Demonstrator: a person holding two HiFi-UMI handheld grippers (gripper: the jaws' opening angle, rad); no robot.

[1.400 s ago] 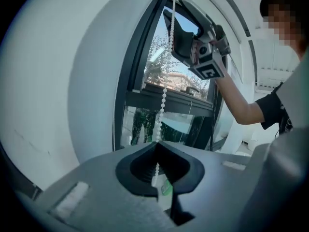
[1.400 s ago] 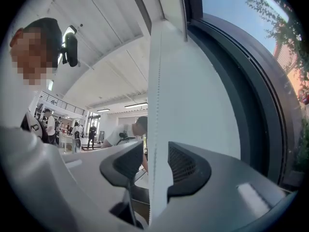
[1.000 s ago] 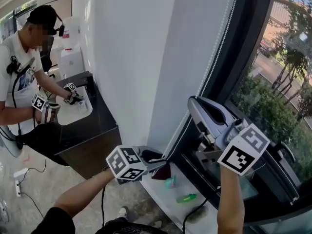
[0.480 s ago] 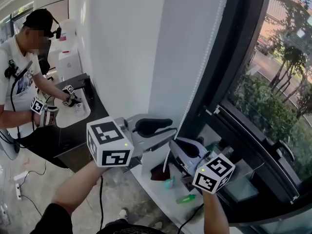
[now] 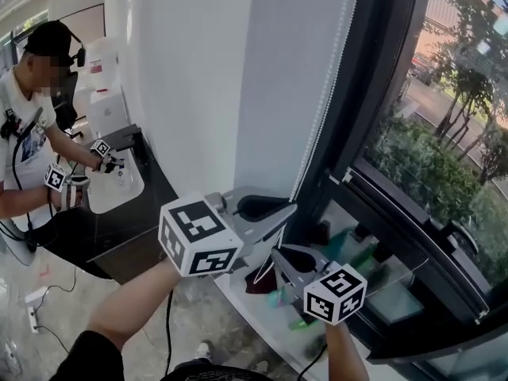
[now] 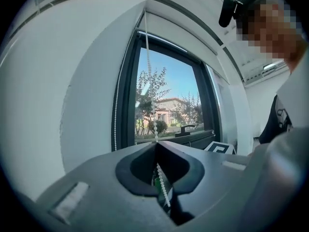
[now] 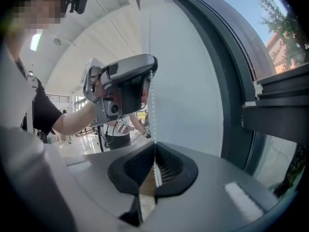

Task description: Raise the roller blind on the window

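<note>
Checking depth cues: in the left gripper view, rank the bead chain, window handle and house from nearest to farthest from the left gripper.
1. Bead chain: between the left gripper's jaws, which have just closed on it.
2. Window handle: right of centre, on the lower frame.
3. House: outside, among the trees.

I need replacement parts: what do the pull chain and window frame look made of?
The pull chain: small round white beads in a string, likely plastic, matte. The window frame: dark grey, smooth, crisp straight profiles, probably coated aluminium; painted plastic is possible.
</note>
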